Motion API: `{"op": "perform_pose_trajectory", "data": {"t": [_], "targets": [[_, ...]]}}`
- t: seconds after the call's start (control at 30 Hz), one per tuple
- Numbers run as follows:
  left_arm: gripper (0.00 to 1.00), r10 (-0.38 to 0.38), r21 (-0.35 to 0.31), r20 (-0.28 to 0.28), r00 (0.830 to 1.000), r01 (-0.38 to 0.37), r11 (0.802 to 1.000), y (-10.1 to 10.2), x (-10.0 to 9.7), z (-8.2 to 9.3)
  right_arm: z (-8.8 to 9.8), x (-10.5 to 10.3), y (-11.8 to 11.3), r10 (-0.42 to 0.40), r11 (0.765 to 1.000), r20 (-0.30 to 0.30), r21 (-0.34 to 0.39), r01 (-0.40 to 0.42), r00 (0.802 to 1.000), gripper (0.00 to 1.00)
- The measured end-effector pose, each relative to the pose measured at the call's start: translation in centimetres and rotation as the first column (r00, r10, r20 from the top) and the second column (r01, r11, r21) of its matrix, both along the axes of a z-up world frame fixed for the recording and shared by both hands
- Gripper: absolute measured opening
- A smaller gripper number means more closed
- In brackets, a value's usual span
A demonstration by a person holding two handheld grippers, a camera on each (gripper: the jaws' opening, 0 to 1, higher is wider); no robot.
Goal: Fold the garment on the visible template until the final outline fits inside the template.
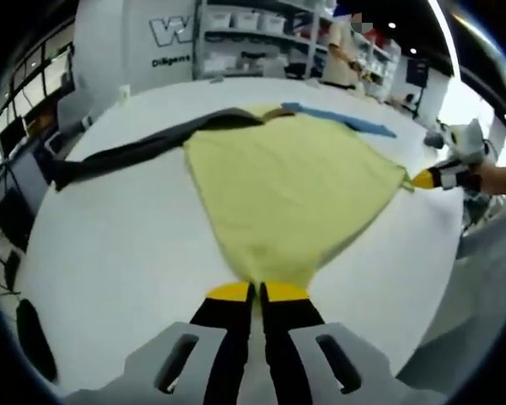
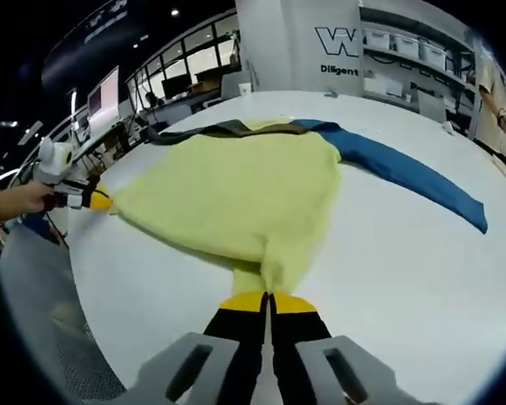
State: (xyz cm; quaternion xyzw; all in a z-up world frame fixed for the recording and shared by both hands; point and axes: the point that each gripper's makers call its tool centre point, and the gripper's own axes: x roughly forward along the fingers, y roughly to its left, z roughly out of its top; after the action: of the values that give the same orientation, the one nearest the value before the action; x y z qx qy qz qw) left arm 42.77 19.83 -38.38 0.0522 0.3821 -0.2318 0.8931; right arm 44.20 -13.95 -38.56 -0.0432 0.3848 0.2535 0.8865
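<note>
A yellow garment (image 1: 291, 190) with a dark grey sleeve (image 1: 126, 152) and a blue sleeve (image 1: 341, 116) lies spread on the white table (image 1: 110, 253). My left gripper (image 1: 258, 293) is shut on one bottom corner of the garment, pulling it taut. My right gripper (image 2: 268, 301) is shut on the other bottom corner of the garment (image 2: 236, 194). In the left gripper view the right gripper (image 1: 423, 179) comes in from the right, at the garment's corner. The left gripper (image 2: 101, 201) appears at the left of the right gripper view. The blue sleeve (image 2: 413, 173) stretches out to the right there.
Shelves with white bins (image 1: 253, 34) and a white panel with lettering (image 2: 341, 46) stand behind the table. A person (image 1: 341, 55) stands by the shelves. Desks with monitors (image 2: 105, 97) line the far left side. The table edge (image 2: 76, 278) runs close to me.
</note>
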Motion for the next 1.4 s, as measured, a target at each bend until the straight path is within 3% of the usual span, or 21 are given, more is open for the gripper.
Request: {"op": "perform_pose_trajectory", "data": {"t": [0.07, 0.27, 0.47, 0.53, 0.57, 0.8, 0.97, 1.17, 1.4], "targets": [[0.0, 0.0, 0.0, 0.007, 1.0, 0.0, 1.0, -0.1, 0.1, 0.4, 0.2, -0.1, 0.1, -0.006, 0.999, -0.003, 0.032, 0.006, 1.0, 0.0], [0.0, 0.003, -0.011, 0.037, 0.999, -0.003, 1.0, 0.2, 0.5, 1.7, 1.0, 0.0, -0.3, 0.015, 0.999, 0.006, 0.033, -0.015, 1.0, 0.0], [0.0, -0.005, -0.014, 0.024, 1.0, 0.006, 1.0, 0.7, 0.0, 2.1, 1.4, -0.4, -1.1, 0.074, 0.997, -0.017, 0.009, -0.074, 0.997, 0.0], [0.0, -0.029, 0.014, 0.017, 0.999, 0.029, 0.999, 0.8, -0.1, 2.2, 1.4, -0.3, -1.3, 0.106, 0.994, -0.006, -0.006, -0.106, 0.994, 0.0], [0.0, -0.06, 0.042, 0.022, 0.998, 0.059, 0.997, 1.2, -0.1, 2.2, 1.7, -0.3, -1.3, 0.121, 0.993, 0.002, 0.0, -0.121, 0.993, 0.0], [0.0, -0.045, 0.038, 0.001, 0.999, 0.045, 0.998, 2.0, -0.1, 3.5, 2.4, -0.7, -1.1, 0.151, 0.988, -0.005, 0.03, -0.15, 0.989, 0.0], [0.0, -0.051, 0.043, -0.045, 0.998, 0.053, 0.998, 1.9, -1.4, 1.8, 1.3, -2.3, -1.1, 0.153, 0.988, -0.05, 0.028, -0.152, 0.987, 0.0], [0.0, -0.052, 0.047, -0.09, 0.995, 0.057, 0.997, 1.6, -3.4, 0.7, 1.2, -3.6, -1.8, 0.146, 0.989, -0.081, 0.029, -0.144, 0.986, 0.0], [0.0, -0.117, 0.077, -0.132, 0.984, 0.127, 0.989, 1.8, -5.5, -0.4, 1.1, -6.3, -2.1, 0.158, 0.987, -0.102, 0.035, -0.155, 0.982, 0.0]]}}
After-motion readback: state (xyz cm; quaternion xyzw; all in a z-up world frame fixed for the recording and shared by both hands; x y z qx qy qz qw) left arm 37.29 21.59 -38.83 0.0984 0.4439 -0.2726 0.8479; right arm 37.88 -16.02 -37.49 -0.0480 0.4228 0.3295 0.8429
